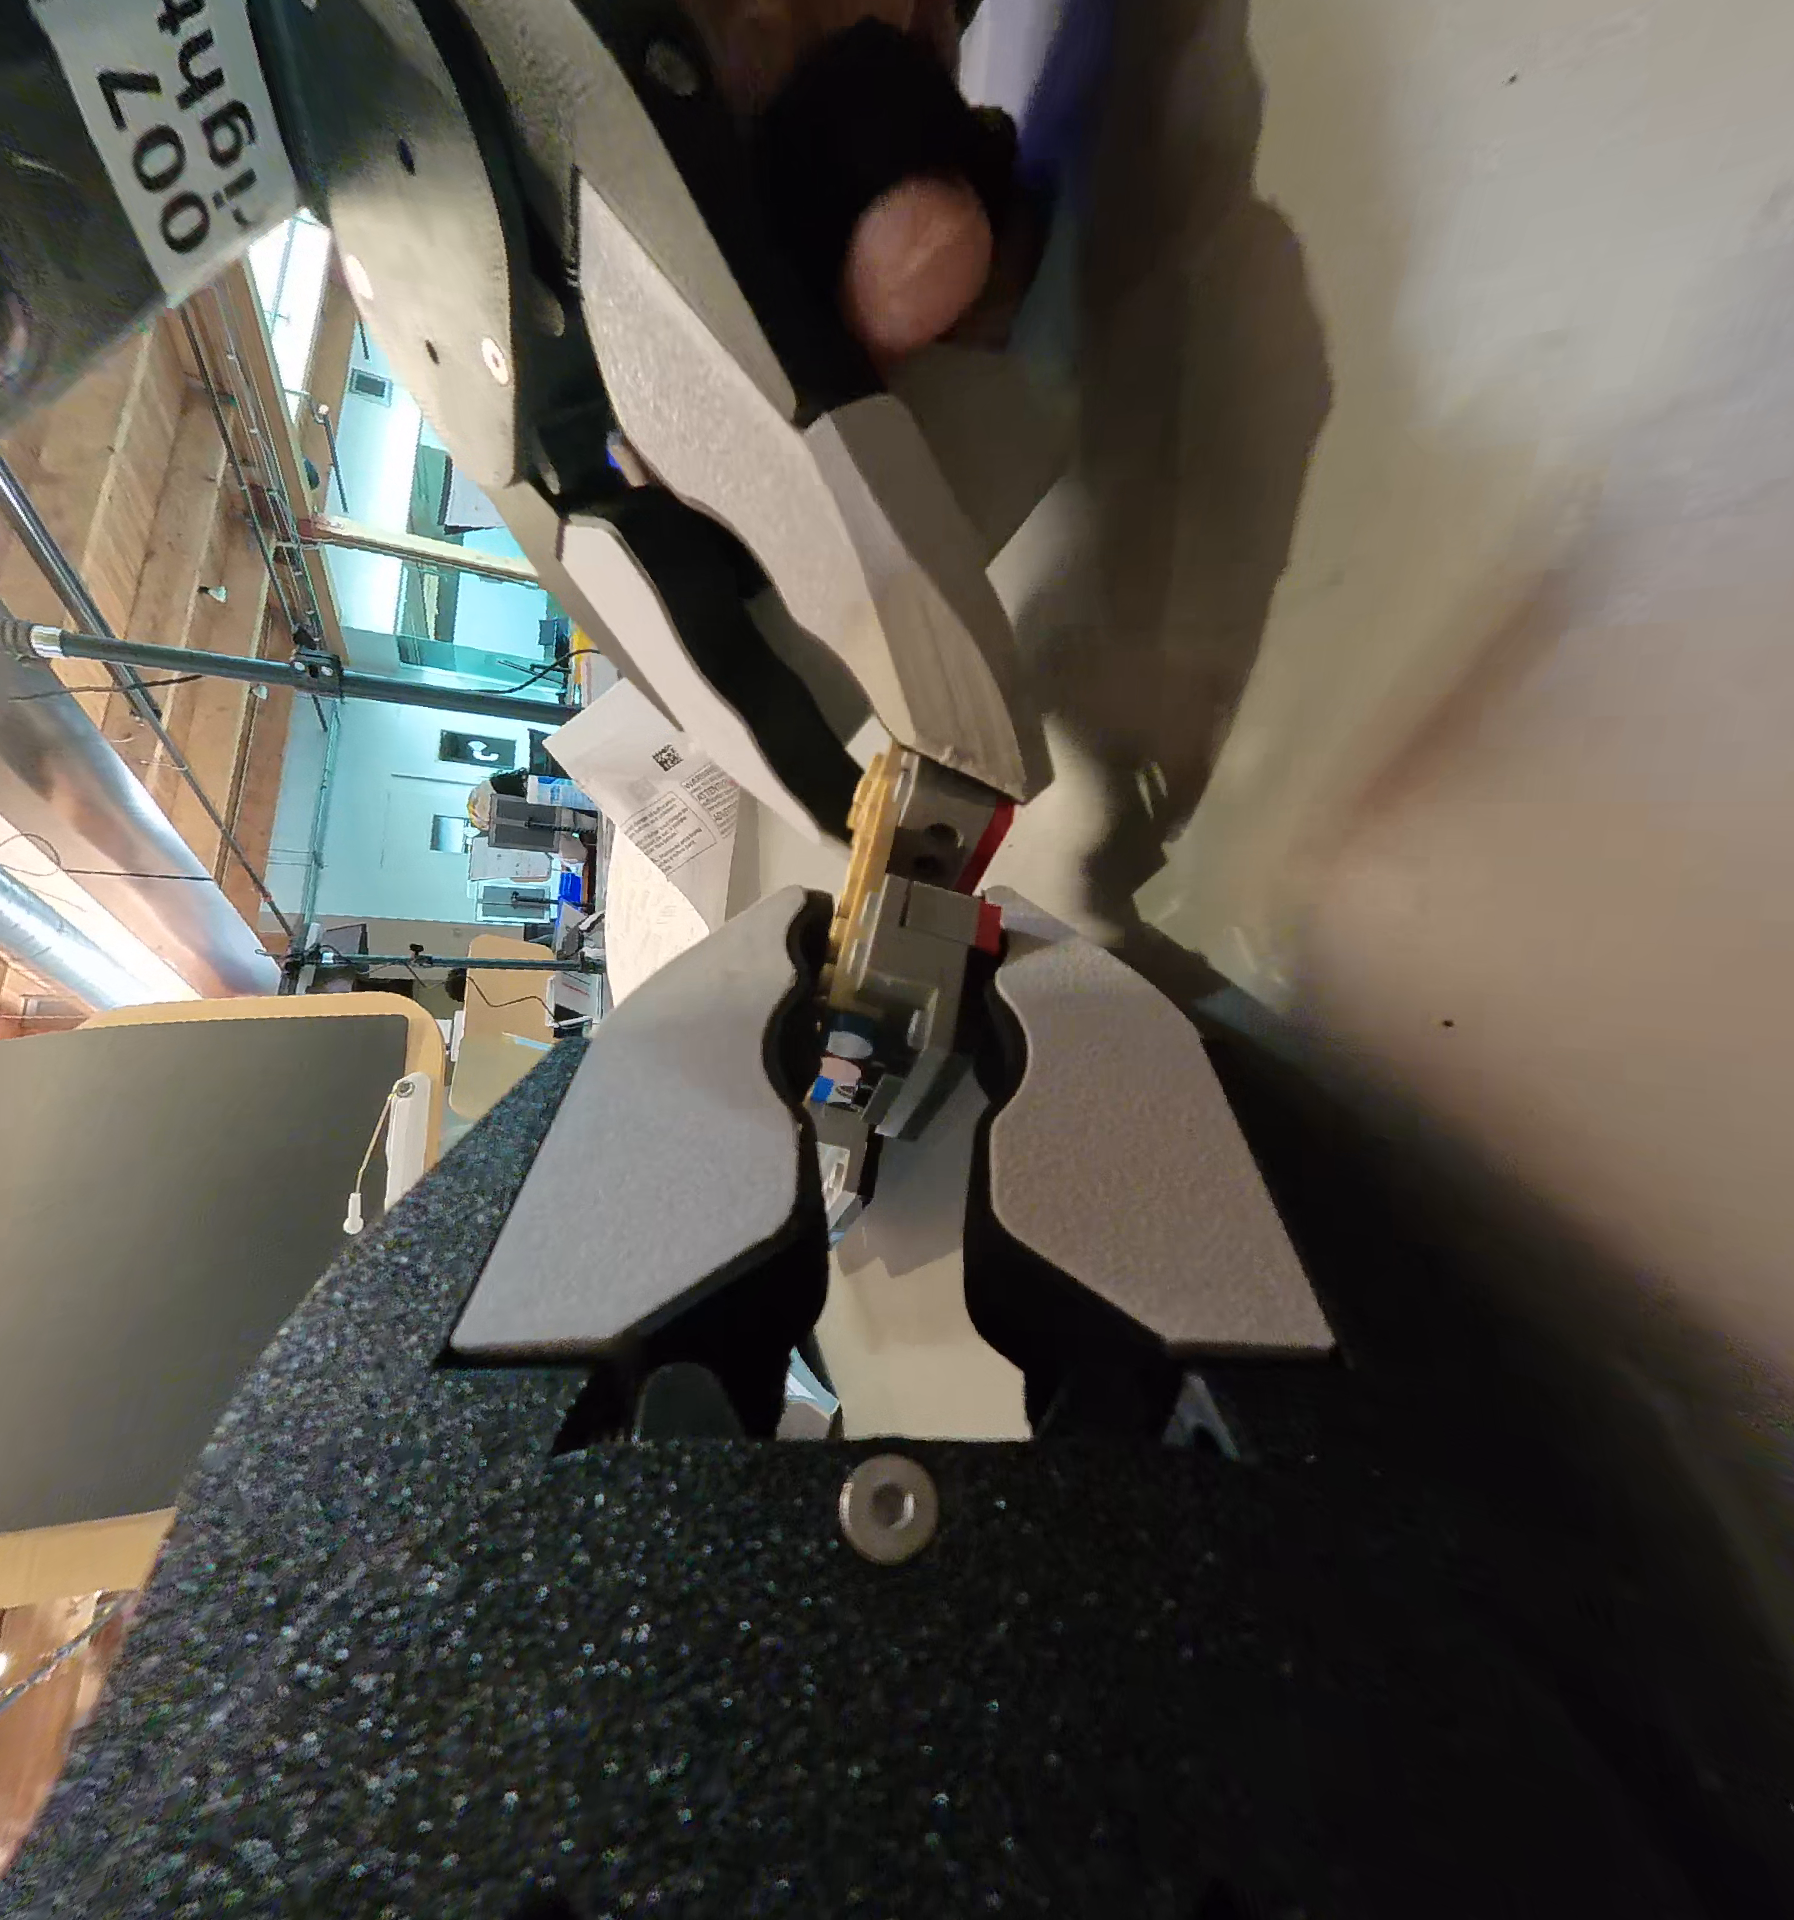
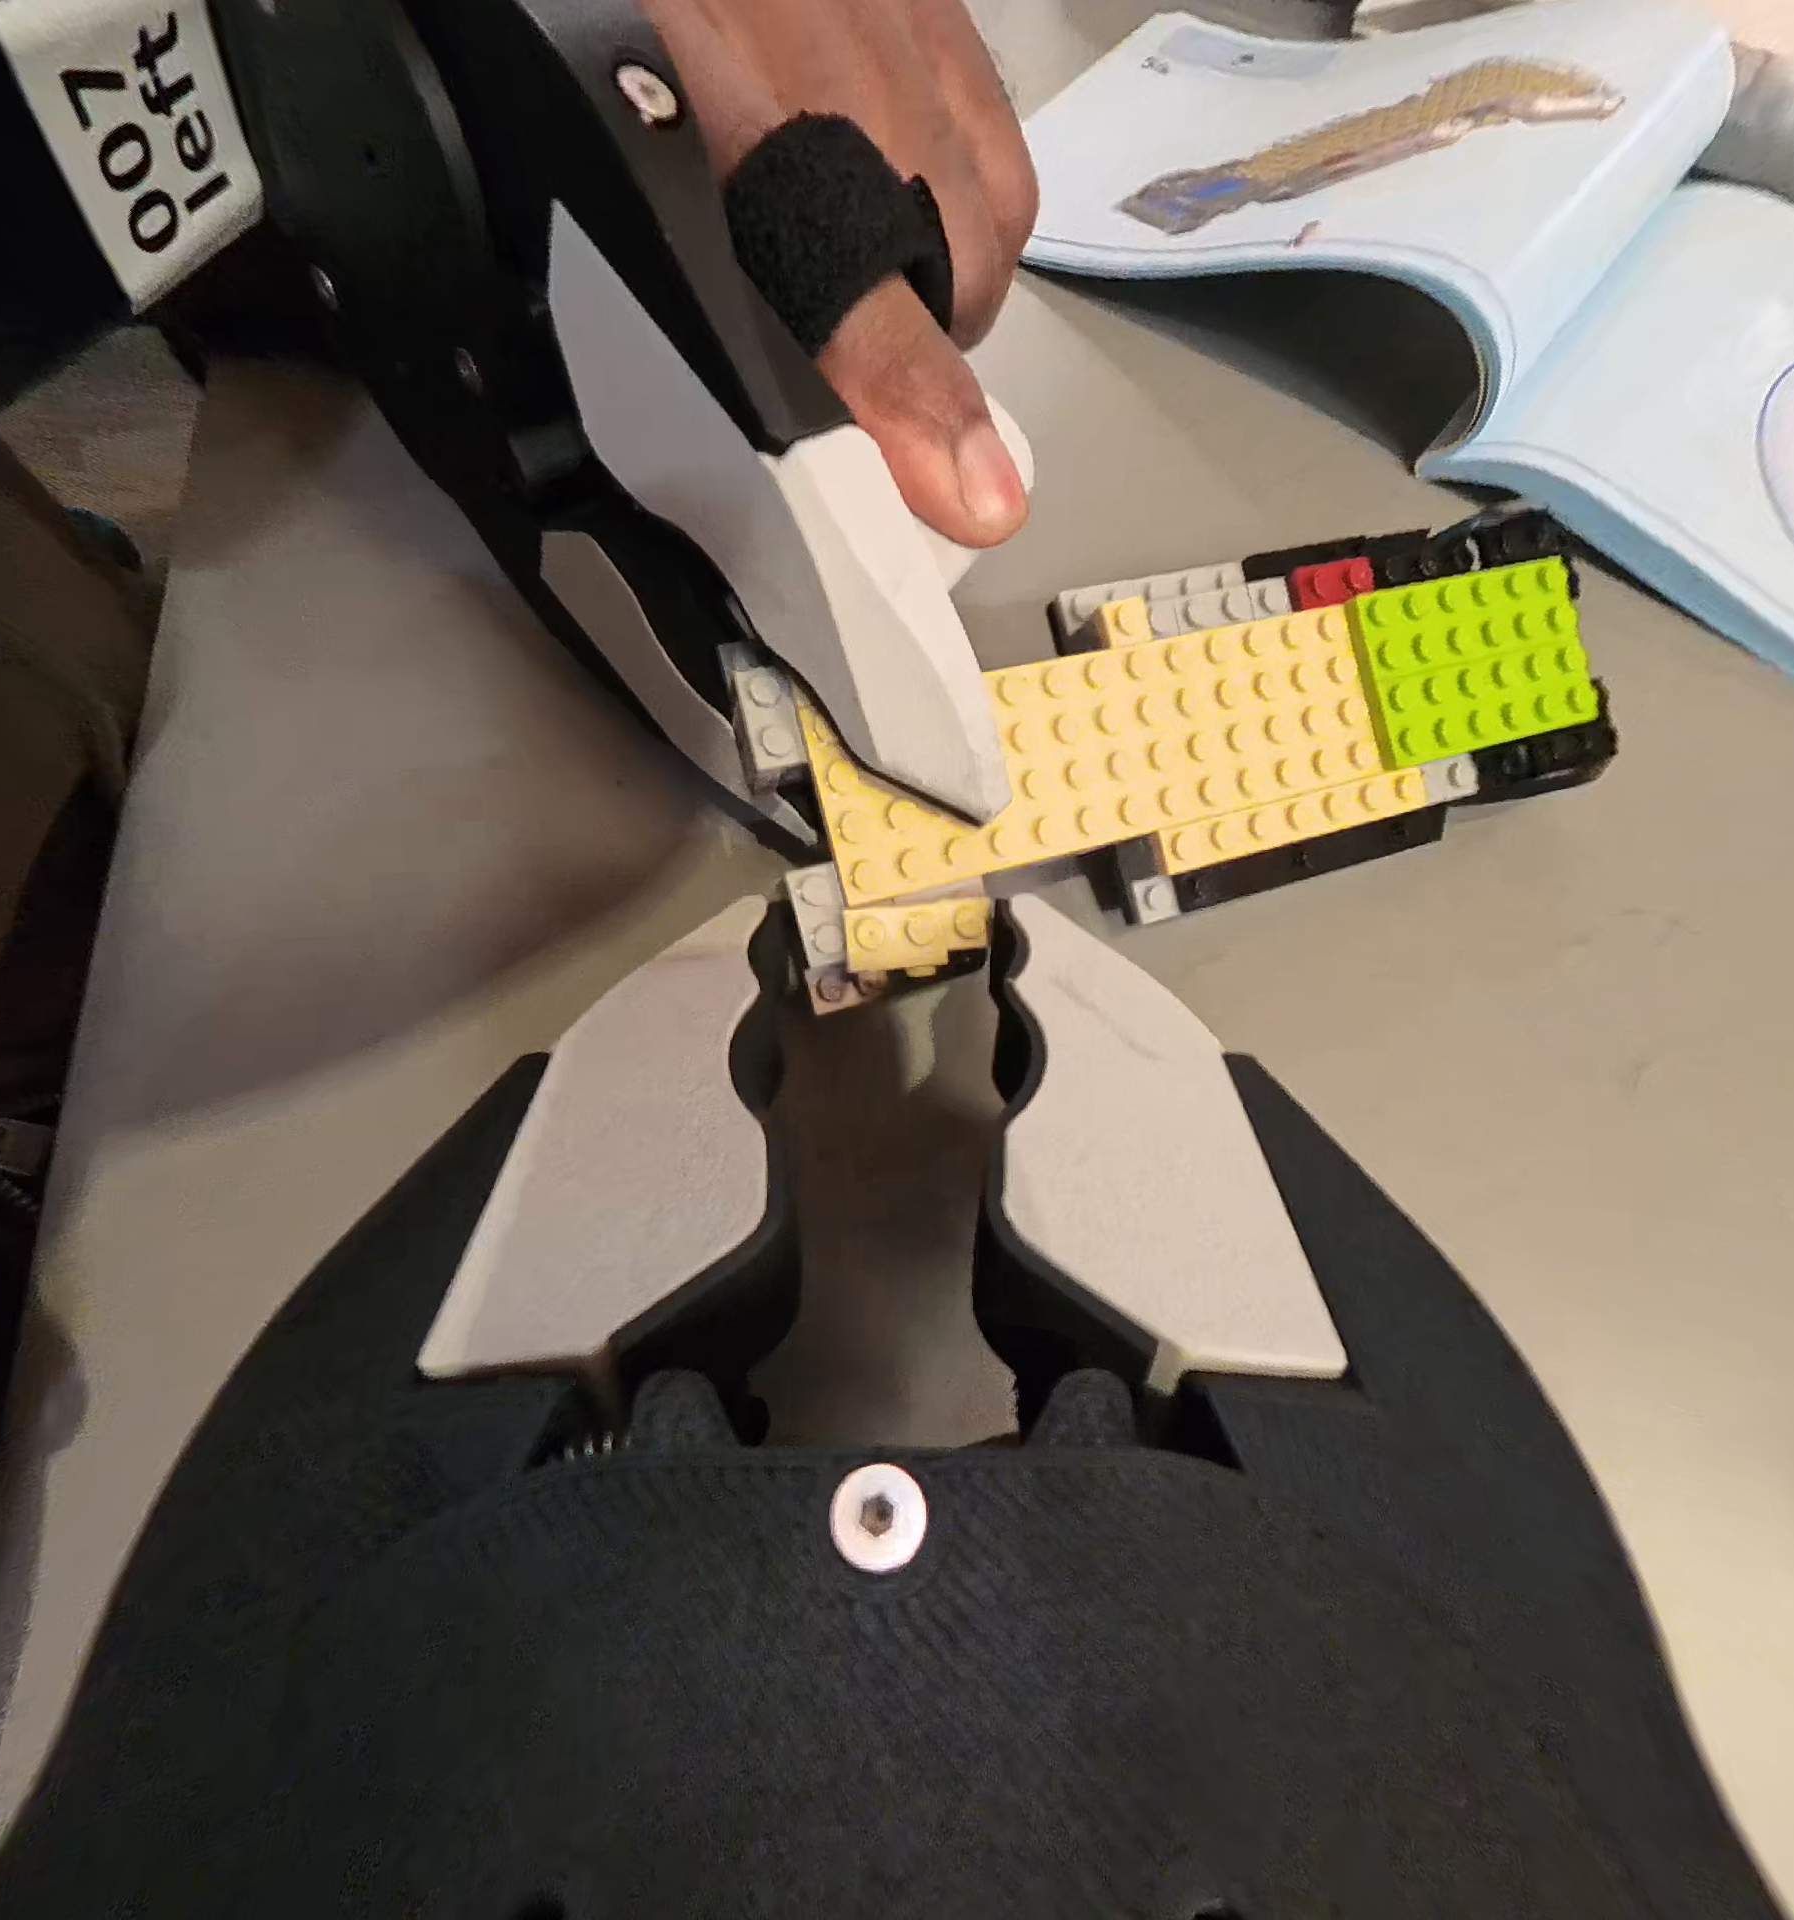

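A long brick model [image 2: 1184,727] has tan plates on top, a lime green plate [image 2: 1475,665] at its far end, a red brick [image 2: 1329,582] and black and grey bricks beneath. My left gripper [image 2: 882,821] comes in from the upper left and is shut on the model's near end, one finger above and one below. In the left wrist view my left gripper [image 1: 903,925] clamps the model [image 1: 914,966] edge-on. My right gripper [image 2: 893,935] is shut on a small tan and grey brick section [image 2: 903,935] at the model's near corner. It also shows in the left wrist view [image 1: 924,800].
An open pale blue booklet [image 2: 1495,260] lies at the back right on the grey table [image 2: 1392,1143]. A person's hand [image 2: 872,208] holds the left gripper. In the left wrist view a white printed sheet [image 1: 654,821] and a chair [image 1: 145,1247] show behind. Only a small space, under 4 cm, lies between the two pairs of fingers.
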